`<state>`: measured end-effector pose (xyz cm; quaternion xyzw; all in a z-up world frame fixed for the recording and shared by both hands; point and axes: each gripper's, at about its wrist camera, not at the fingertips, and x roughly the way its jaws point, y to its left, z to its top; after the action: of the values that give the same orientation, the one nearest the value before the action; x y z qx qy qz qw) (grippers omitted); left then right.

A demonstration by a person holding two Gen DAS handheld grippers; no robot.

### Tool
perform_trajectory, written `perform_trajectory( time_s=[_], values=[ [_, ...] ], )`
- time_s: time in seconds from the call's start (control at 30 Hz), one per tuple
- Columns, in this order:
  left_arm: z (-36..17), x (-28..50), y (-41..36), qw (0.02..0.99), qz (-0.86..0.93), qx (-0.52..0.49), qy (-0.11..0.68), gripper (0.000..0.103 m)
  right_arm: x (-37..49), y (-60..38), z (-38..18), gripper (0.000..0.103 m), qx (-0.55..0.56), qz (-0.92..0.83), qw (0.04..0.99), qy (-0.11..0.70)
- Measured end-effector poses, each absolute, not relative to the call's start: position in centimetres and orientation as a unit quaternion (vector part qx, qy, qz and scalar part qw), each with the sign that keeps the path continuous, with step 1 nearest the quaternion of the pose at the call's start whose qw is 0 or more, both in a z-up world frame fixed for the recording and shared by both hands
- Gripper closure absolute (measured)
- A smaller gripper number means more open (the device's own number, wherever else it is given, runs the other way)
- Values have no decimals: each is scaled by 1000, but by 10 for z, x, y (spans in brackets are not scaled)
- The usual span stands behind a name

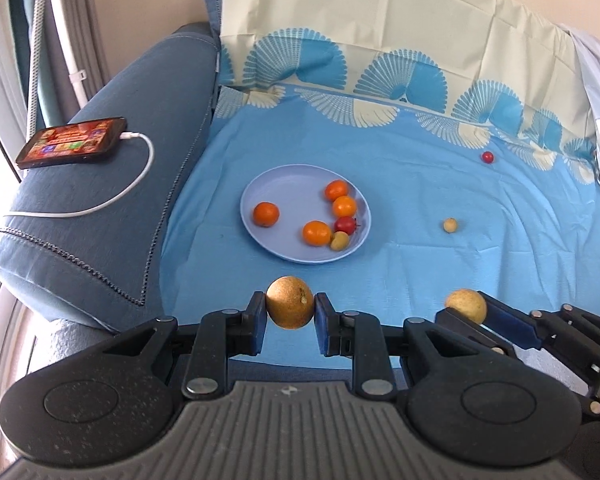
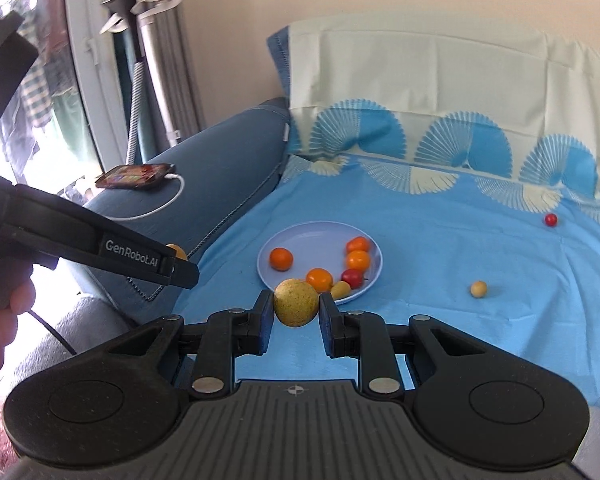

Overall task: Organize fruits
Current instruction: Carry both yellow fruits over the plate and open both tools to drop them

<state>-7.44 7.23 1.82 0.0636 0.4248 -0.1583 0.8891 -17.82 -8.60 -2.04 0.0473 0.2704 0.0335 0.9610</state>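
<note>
Brown-gold and speckled, a round fruit [image 1: 290,303] sits pinched between the blue pads of the left gripper [image 1: 290,308]; the right gripper [image 2: 296,306] is clamped the same way on a paler yellow-green fruit [image 2: 296,302]. Both hang above the blue sheet [image 1: 420,200], near the front edge of the pale blue plate [image 1: 276,184], which already holds four oranges, a red fruit and a small yellow one. This looks like the carry step: each load needs to go on over the rim and be let go in a free spot, best the bare left half. A small yellow fruit [image 1: 450,225] and a tiny red one [image 1: 487,157] lie loose, well apart. In the right wrist view the left gripper's own fruit is nearly hidden behind its finger, and the plate's near rim is covered.
</note>
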Motion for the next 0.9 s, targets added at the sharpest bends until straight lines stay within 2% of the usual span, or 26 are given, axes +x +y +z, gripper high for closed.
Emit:
perform_trajectory(
  time_s=[0.9],
  values=[
    [7, -35, 70, 886, -144, 45, 439, 75, -153, -88, -33, 78, 42, 26, 952, 304]
  ],
)
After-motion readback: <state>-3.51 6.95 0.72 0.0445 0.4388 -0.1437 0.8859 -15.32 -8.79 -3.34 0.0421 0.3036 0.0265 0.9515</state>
